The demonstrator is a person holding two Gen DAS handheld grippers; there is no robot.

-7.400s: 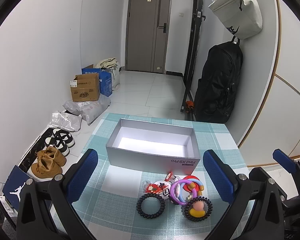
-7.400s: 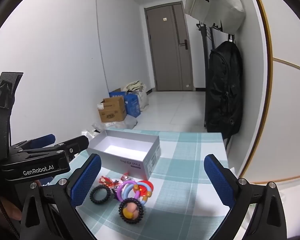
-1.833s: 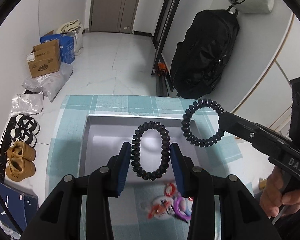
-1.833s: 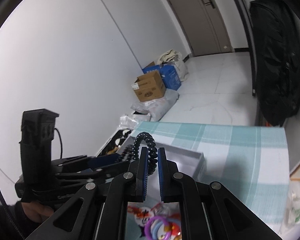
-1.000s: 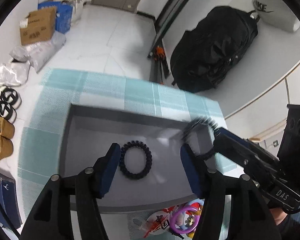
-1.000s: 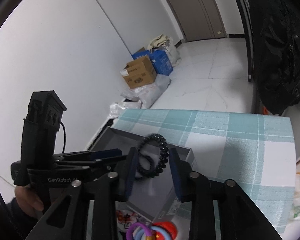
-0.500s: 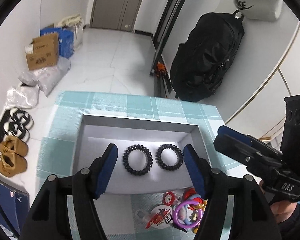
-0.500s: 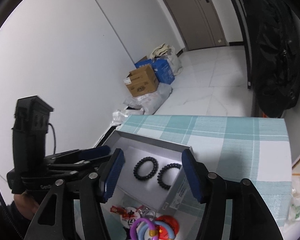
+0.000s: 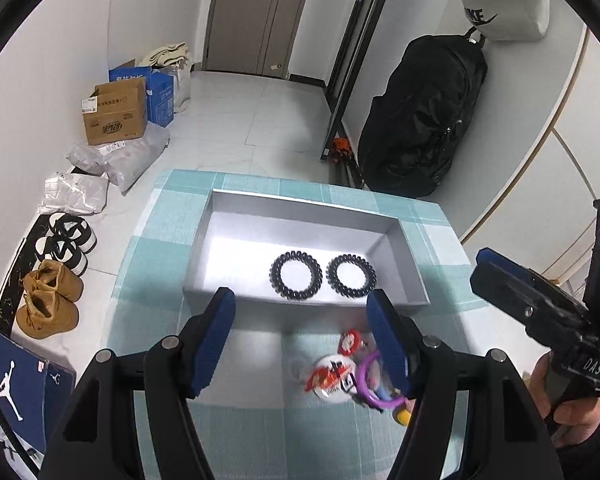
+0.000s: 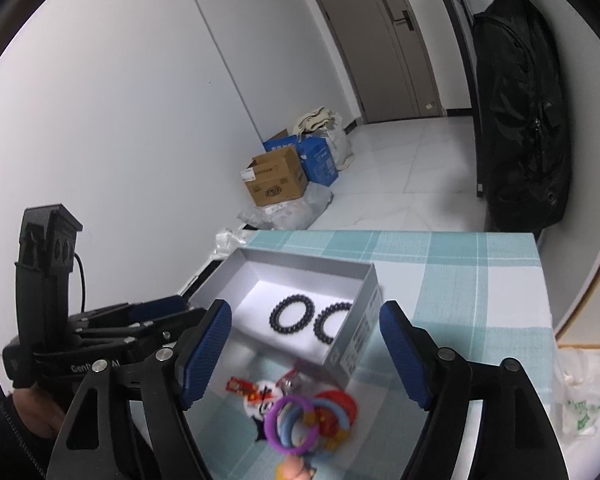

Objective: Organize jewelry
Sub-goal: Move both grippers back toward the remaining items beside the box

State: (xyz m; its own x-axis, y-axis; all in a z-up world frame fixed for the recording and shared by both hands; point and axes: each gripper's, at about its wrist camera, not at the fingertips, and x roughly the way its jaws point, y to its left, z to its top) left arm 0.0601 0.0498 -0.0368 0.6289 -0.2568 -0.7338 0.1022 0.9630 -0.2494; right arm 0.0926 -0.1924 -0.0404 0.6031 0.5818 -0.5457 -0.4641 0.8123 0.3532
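Two black spiral hair ties lie side by side in the open grey box; they also show in the right wrist view. A pile of coloured rings, a purple ring and red-white badges lies on the checked cloth in front of the box. My left gripper is open and empty above the near box wall. My right gripper is open and empty above the pile.
The table has a teal checked cloth. A black backpack leans on the wall behind. Cardboard boxes, bags and shoes lie on the floor at the left. A plastic bag lies at the right.
Both grippers have drawn back from the box toward the pile of trinkets. The two hair ties stay in the box where they were dropped a second ago.
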